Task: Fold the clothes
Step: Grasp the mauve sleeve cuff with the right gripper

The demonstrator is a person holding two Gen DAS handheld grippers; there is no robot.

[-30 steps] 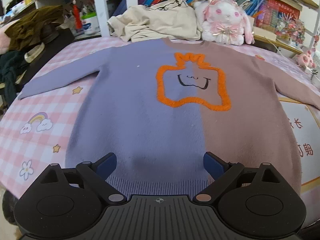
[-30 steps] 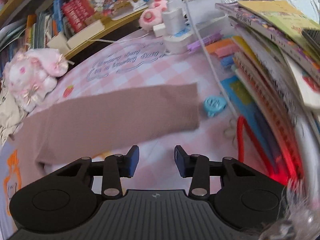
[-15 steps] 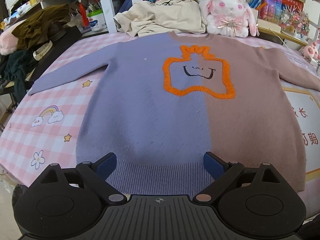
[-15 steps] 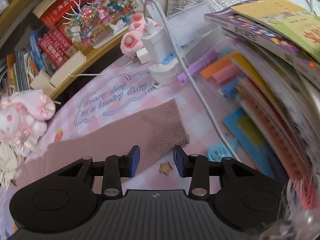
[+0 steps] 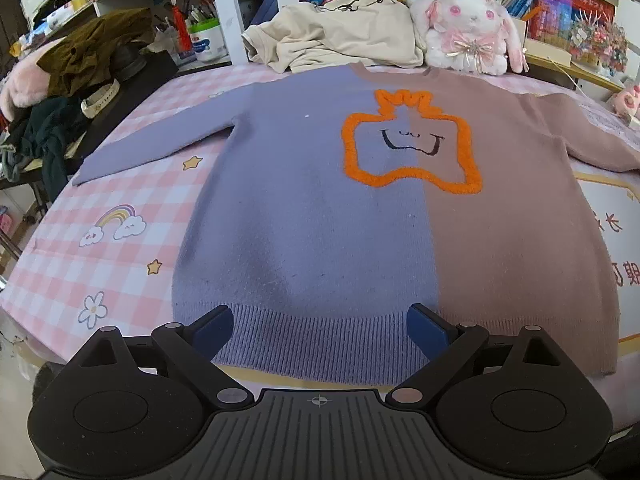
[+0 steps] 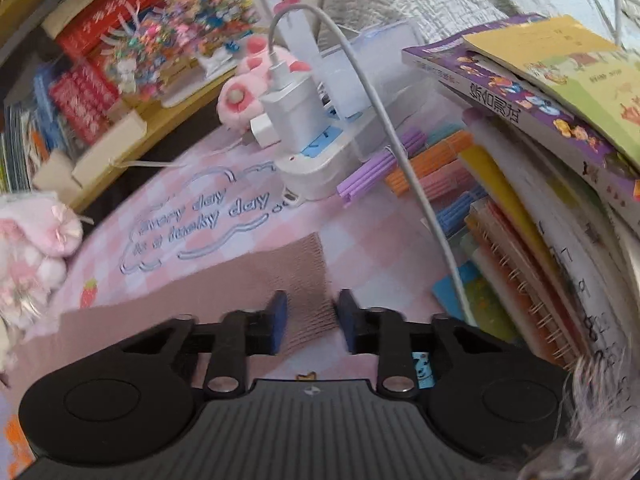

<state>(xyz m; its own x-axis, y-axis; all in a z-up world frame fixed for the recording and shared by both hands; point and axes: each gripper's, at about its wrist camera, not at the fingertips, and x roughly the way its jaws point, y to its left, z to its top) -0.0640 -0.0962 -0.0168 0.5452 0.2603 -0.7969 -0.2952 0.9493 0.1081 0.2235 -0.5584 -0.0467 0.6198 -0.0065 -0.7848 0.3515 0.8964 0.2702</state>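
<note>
A sweater [image 5: 320, 208], half lilac and half mauve with an orange outlined face, lies flat and face up on the pink checked table cover [image 5: 120, 216]. My left gripper [image 5: 320, 326] is wide open and empty just above the ribbed hem at the near edge. In the right wrist view the mauve sleeve [image 6: 224, 288] lies across the cover, and its ribbed cuff [image 6: 310, 292] sits between the fingers of my right gripper [image 6: 308, 320], which is open around it with gaps on both sides.
A cream garment [image 5: 340, 36] and a plush rabbit [image 5: 468, 32] sit behind the collar, dark clothes [image 5: 60, 92] at the left. Near the cuff stand a power strip with charger and cable [image 6: 304, 132], coloured sticks [image 6: 424, 168] and a stack of books [image 6: 540, 184].
My left gripper drew back toward the hem, showing more of the sweater. My right gripper moved forward to the sleeve end, and the cuff now lies between its fingers.
</note>
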